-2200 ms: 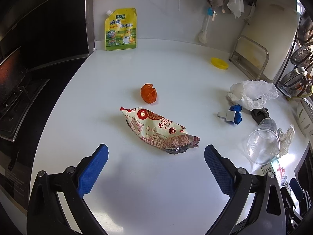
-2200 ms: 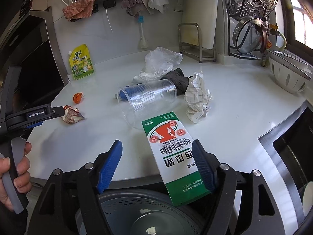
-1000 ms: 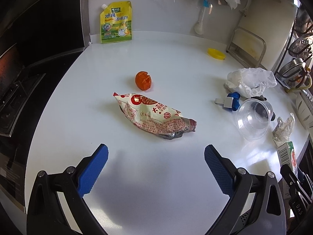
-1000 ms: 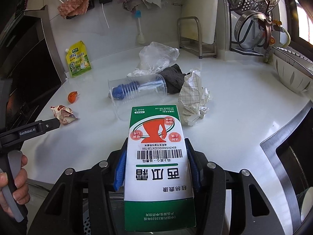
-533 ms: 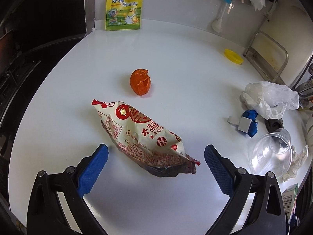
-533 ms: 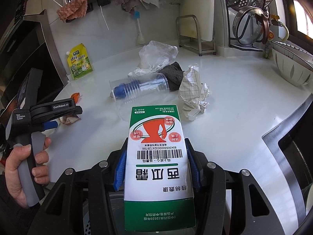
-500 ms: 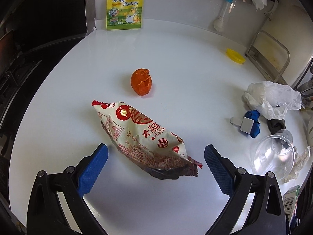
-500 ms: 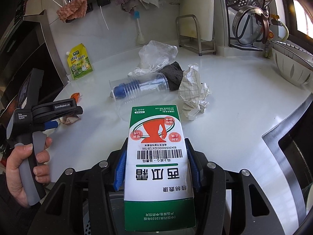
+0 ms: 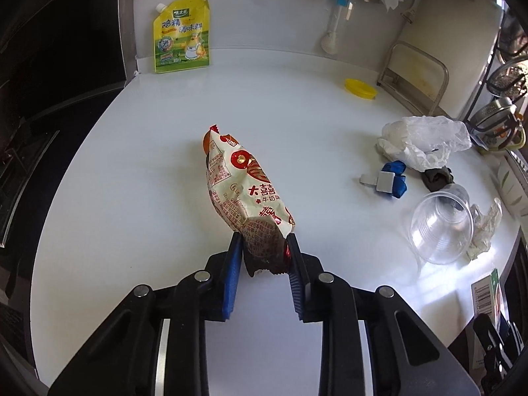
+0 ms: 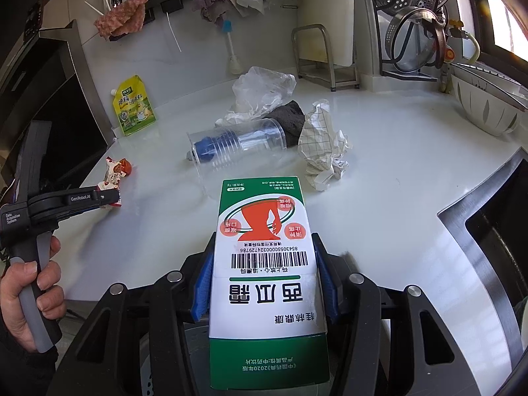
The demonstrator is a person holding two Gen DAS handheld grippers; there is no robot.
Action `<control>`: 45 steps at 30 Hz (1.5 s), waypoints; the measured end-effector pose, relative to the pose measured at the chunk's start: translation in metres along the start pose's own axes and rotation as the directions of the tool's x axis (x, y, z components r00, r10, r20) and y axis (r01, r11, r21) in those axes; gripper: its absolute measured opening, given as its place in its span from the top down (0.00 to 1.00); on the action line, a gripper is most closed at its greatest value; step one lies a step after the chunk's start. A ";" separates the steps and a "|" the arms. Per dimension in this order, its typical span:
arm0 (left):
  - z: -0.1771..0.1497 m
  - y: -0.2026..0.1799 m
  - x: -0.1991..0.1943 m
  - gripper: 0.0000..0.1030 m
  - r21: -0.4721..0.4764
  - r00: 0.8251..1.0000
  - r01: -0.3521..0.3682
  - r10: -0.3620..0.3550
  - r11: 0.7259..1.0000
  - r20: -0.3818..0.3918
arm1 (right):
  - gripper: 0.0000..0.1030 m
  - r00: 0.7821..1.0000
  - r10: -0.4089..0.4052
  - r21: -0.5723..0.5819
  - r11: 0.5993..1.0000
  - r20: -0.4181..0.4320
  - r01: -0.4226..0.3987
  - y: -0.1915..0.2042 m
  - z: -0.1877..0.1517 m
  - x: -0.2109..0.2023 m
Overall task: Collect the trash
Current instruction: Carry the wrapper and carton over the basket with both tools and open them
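Note:
A red and cream snack wrapper [image 9: 244,184] stretches away from my left gripper [image 9: 263,241], whose jaws are closing, and both blue pads press on its crumpled near end. From the right wrist view the wrapper [image 10: 112,178] sticks out of the left gripper [image 10: 109,198] over the white counter [image 9: 132,214]. An orange scrap [image 10: 126,166] lies just beyond it, mostly hidden in the left wrist view. My right gripper [image 10: 263,247] is shut on a green and white carton [image 10: 264,217], held over the counter's near edge.
A clear plastic cup [image 9: 439,227] lies on its side at the right, beside crumpled checked paper [image 10: 325,145], a plastic bag [image 9: 425,142], a dark cloth and a blue clip [image 9: 392,178]. A yellow pouch [image 9: 181,36] leans on the back wall. A sink [image 10: 488,231] opens at the right.
The left gripper's jaws have closed from wide open onto the wrapper's near end, and the wrapper now points away along the fingers. The right gripper has kept still with the carton.

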State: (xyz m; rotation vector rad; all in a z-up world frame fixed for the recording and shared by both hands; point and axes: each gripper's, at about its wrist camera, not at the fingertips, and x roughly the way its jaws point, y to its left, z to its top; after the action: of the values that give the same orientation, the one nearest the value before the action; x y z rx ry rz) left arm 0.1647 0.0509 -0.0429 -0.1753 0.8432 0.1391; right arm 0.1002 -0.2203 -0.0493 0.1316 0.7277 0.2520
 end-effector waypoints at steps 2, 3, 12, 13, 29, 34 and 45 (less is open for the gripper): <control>-0.009 -0.001 -0.016 0.74 0.042 1.000 0.011 -0.012 0.999 0.021 | 0.50 1.000 0.003 0.012 1.000 0.007 -0.003 0.001 -0.004 -0.007; -0.014 -0.003 -0.024 0.74 0.065 0.999 0.015 -0.017 0.998 0.034 | 0.50 1.000 0.005 0.017 1.000 0.011 -0.005 0.001 -0.007 -0.011; -0.066 -0.027 -0.089 0.74 0.237 0.988 0.056 -0.087 0.970 0.124 | 0.50 0.999 -0.004 0.054 0.999 0.033 0.002 0.010 -0.043 -0.054; -0.073 -0.030 -0.093 0.74 0.249 0.987 0.072 -0.105 0.966 0.121 | 0.50 0.999 -0.007 0.061 0.998 0.033 0.005 0.011 -0.048 -0.058; -0.172 -0.062 -0.114 0.74 0.384 0.969 0.235 -0.244 0.893 -0.024 | 0.50 0.996 -0.078 0.092 0.992 -0.035 0.081 0.009 -0.135 -0.090; -0.195 -0.063 -0.111 0.74 0.390 0.963 0.268 -0.262 0.881 -0.070 | 0.50 0.996 -0.076 0.091 0.993 -0.048 0.080 0.012 -0.151 -0.093; -0.227 -0.066 -0.103 0.72 0.413 0.950 0.313 -0.270 0.856 -0.160 | 0.50 0.993 -0.072 0.133 0.988 -0.095 0.084 0.005 -0.181 -0.091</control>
State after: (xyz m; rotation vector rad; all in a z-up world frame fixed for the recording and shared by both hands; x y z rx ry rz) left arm -0.0556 -0.0663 -0.1069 0.1135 0.9133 -0.3482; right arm -0.0877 -0.2347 -0.1240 0.2225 0.8380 0.1338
